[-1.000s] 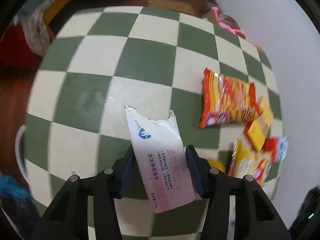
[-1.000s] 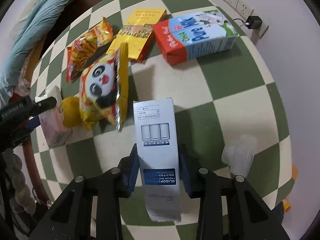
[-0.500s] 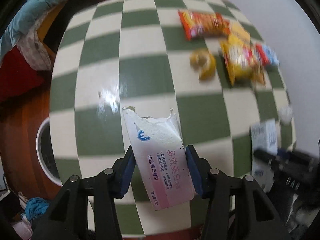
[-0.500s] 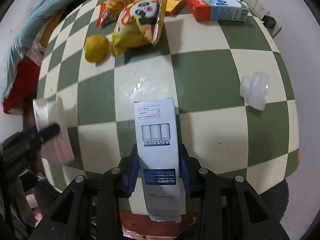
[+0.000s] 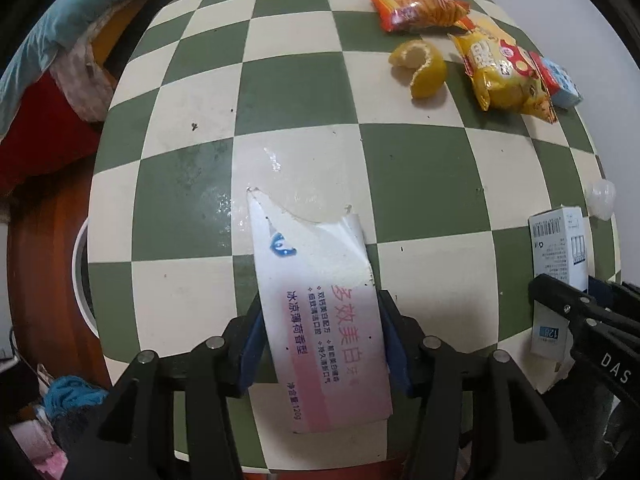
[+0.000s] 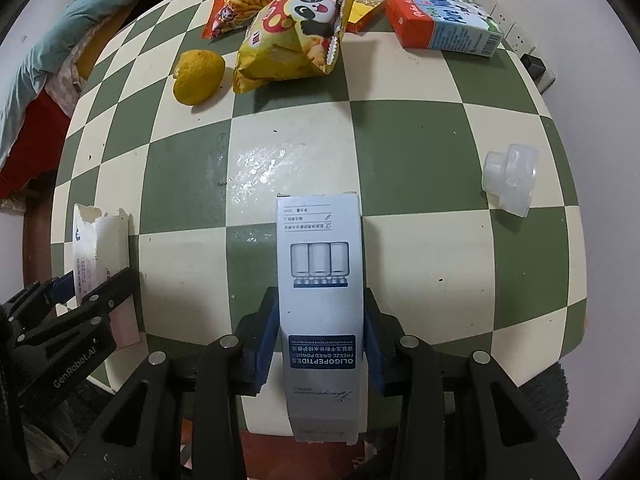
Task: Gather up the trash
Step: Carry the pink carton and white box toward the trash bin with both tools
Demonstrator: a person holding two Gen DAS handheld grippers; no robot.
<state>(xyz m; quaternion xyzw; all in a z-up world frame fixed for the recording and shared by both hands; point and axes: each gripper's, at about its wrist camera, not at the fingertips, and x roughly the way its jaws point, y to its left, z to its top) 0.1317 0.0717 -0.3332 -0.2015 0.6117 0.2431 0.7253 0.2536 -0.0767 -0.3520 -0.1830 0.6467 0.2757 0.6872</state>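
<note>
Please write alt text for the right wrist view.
The right gripper holds a grey-white box above a green-and-cream checkered table. Snack bags, a lemon, a milk carton and a clear plastic cup lie beyond.

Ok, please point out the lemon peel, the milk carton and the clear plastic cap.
lemon peel [image 6: 199, 76]: right wrist view, yellow outer skin.
milk carton [image 6: 444, 26]: right wrist view, top face.
plastic cap [image 6: 510, 178]: right wrist view, side wall.

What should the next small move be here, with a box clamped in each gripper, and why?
Probably carry both boxes off the near-left table edge toward the white round rim below it, which may be a bin. The left gripper is shut on the torn toothpaste box and the right gripper on the white and blue box, so neither can pick up the snack bags yet.
</note>
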